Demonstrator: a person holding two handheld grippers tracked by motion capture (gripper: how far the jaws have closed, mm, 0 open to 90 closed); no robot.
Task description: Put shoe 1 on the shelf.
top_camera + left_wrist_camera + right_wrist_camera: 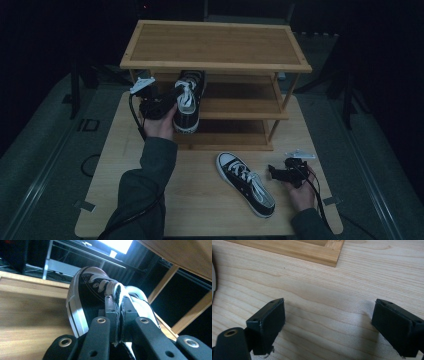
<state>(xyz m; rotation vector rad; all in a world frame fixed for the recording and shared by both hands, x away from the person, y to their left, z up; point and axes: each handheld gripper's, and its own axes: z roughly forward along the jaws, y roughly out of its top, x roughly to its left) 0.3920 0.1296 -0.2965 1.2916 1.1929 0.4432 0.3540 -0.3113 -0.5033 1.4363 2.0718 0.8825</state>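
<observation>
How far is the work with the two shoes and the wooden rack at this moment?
Done: nothing rests on the rack yet. In hand: the left tongs are shut on the first sneaker, held at the middle shelf. Left: the second sneaker lies on the table, beside the open right tongs, which hold nothing.

high view: dim, dark surround | left gripper view: bright glare up top | right gripper view: evenly lit, soft shadows

Black sneakers (187, 100), white soles and laces; seemingly light wooden rack (215, 45).
</observation>
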